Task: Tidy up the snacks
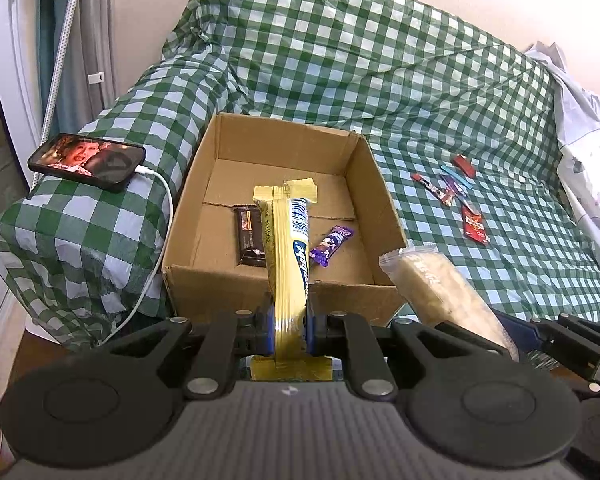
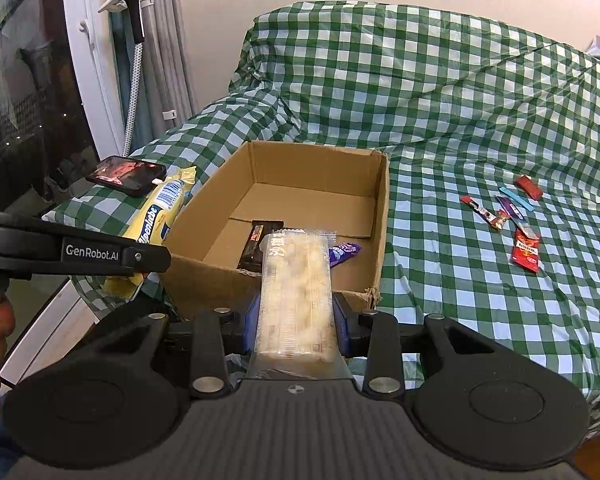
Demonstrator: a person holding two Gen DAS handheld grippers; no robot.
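A bed under a green checked cover [image 1: 440, 92] carries an open cardboard box [image 1: 204, 204] already holding a dark bar [image 1: 249, 236] and a purple sweet [image 1: 332, 245]. The left gripper [image 1: 291, 320] pinches a yellow packet [image 1: 290, 248] and the right gripper [image 2: 296, 322] clamps a clear-wrapped pale snack [image 2: 296, 280], both poised at the box's near wall. Each should probably go over the rim before release, landing flat beside the others rather than on top.

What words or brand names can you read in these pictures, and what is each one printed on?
"GenRobot.AI": white letters on the left gripper's black arm, seen in the right wrist view.
"...penliebe": yellow packet, first letters hidden.
Clear rice-snack packet, dark bar, purple wrapper, loose red wrappers: print too blurred to read.
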